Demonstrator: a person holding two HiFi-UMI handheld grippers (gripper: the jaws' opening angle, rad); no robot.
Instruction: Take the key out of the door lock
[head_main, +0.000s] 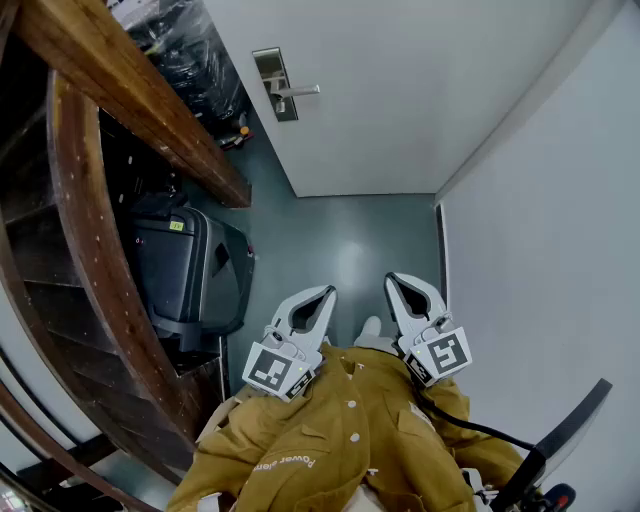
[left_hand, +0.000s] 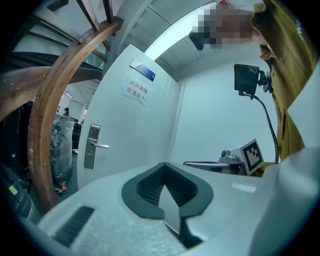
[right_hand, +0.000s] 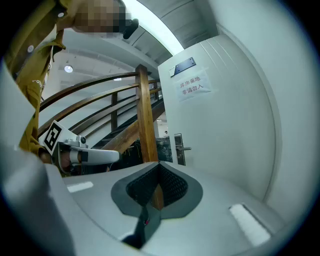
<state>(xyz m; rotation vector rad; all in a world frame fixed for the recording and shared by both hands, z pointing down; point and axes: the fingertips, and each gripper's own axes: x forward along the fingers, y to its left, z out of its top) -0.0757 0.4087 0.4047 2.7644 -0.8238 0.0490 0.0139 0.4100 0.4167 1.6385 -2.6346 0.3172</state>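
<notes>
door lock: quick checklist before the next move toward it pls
1. Door lock plate in sight: ok, it shows on the white door with its lever handle.
2. Key seated in the lock: cannot tell, too small from here.
3. Left claw empty: ok, jaws shut with nothing between them.
4. Right claw empty: ok, jaws shut with nothing between them.
5. A claw open to take a key: not ok, both are shut.
6. Claws near the lock: not ok, both sit close to the mustard jacket, well away from the door.
</notes>
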